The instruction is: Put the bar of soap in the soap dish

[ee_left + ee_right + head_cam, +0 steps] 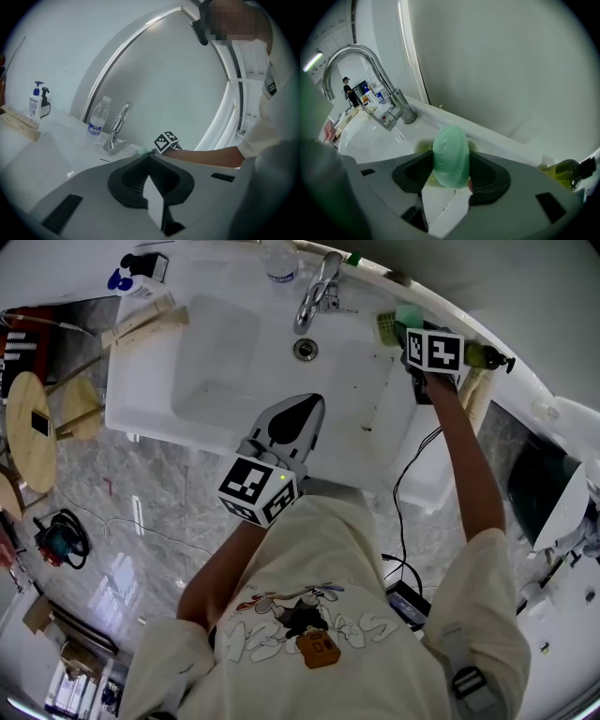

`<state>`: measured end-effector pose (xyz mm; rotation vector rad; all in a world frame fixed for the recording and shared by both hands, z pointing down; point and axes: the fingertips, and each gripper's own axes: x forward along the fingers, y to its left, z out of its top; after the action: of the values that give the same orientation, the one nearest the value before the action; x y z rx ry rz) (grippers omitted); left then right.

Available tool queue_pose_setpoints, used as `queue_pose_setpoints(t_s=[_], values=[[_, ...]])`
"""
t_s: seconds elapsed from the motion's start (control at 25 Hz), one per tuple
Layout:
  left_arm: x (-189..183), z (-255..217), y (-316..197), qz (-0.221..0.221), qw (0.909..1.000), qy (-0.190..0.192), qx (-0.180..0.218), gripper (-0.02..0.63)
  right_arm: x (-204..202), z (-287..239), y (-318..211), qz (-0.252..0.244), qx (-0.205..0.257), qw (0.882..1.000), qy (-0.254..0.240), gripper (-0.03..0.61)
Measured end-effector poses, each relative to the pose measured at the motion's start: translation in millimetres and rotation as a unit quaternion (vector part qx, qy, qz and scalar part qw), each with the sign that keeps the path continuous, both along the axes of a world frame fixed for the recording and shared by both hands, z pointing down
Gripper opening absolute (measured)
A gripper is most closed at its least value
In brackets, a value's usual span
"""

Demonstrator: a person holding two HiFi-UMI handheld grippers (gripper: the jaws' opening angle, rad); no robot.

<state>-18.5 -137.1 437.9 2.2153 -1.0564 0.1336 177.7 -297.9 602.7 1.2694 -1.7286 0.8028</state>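
Note:
A pale green oval bar of soap (451,154) stands on edge between the jaws of my right gripper (451,165), which is shut on it. Directly under it a yellow-green soap dish (420,149) sits on the sink's back ledge, its rim showing on both sides of the bar. In the head view the soap (409,314) and right gripper (413,330) are at the back right of the sink, just right of the dish (384,329). My left gripper (298,414) hovers over the basin's front edge, shut with nothing in it (150,178).
A chrome faucet (315,294) rises behind the drain (305,349) of the white sink (216,362). Also in view are a water bottle (96,123), a pump bottle (34,100) at the far left and an olive-green bottle (562,171) to the right.

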Motion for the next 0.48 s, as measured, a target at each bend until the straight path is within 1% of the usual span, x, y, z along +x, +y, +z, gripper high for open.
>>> queue_pose_setpoints(t_s=[0.48], values=[[-7.0, -1.6, 5.7, -0.006, 1.0000, 0.000, 0.000, 0.008, 8.6, 4.7, -0.7, 0.003, -0.009, 0.999, 0.045, 0.239]])
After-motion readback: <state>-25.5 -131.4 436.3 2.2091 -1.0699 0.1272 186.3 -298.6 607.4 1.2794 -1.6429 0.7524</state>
